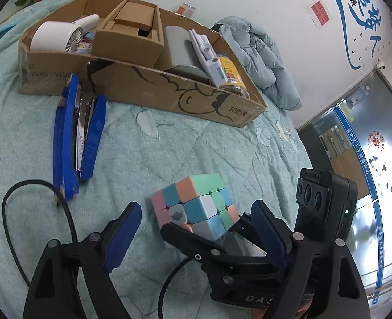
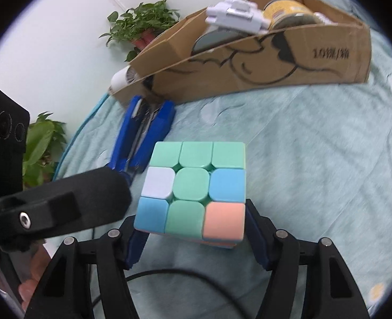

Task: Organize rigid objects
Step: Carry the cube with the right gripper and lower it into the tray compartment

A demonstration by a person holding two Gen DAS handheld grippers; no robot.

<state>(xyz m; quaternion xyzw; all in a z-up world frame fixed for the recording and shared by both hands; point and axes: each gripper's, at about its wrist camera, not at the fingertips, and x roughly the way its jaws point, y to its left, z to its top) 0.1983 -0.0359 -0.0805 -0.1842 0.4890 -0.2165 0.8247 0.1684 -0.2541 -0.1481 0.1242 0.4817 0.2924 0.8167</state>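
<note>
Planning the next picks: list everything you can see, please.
Rubik's cube: one, pastel, between right fingers.
Cardboard box: one, brown, on quilt, three compartments.
Hinged tool: one, blue, on quilt before box.
Fan: one, white, left compartment.
Small carton: one, brown, middle compartment.
Cylinder, gadget, jar: one each; grey, white, yellow-labelled; right compartment.
Jacket: one, pale blue, behind box.
Plants: two, green, by wall.
Cable: one, black, on quilt.
Left gripper: one, black with blue pads, open, near cube.
Right gripper: one, black, closed on cube.
</note>
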